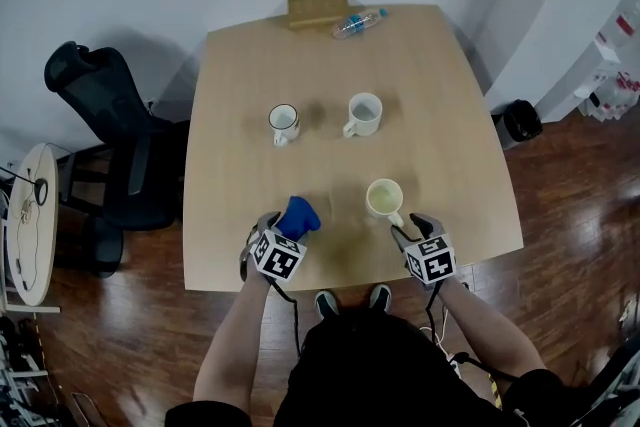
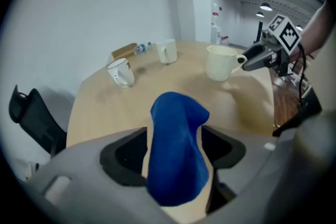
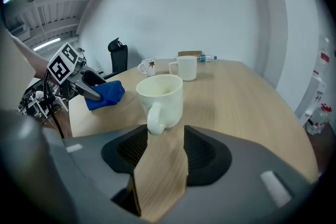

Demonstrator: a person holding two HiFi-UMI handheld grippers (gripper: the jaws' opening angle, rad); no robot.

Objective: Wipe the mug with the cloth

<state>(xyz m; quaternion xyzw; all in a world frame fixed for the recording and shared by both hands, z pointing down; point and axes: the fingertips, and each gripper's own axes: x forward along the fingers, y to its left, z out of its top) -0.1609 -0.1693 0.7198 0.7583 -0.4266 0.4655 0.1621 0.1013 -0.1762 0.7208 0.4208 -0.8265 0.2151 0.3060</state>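
Grasp stage, wiping not begun. Left gripper (image 1: 286,231) fingers spread wide around blue cloth (image 1: 300,214) at near bench (image 1: 330,65) edge, not pinching. Right gripper (image 1: 406,227) fingers wide, empty, handle of mug (image 1: 383,198) just ahead. Next: close on cloth, clamp handle squarely.

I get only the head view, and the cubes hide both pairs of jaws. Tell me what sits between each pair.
Observer: The left gripper has its jaws apart around the cloth. The table shows beside the cloth.
Operator: Now the right.
Observer: The right gripper has its jaws apart with only table between them. The mug stands just ahead, its handle near one jaw's tip.
Operator: Describe the far mugs' sides.
Observer: The far left mug bears a reddish leaf.
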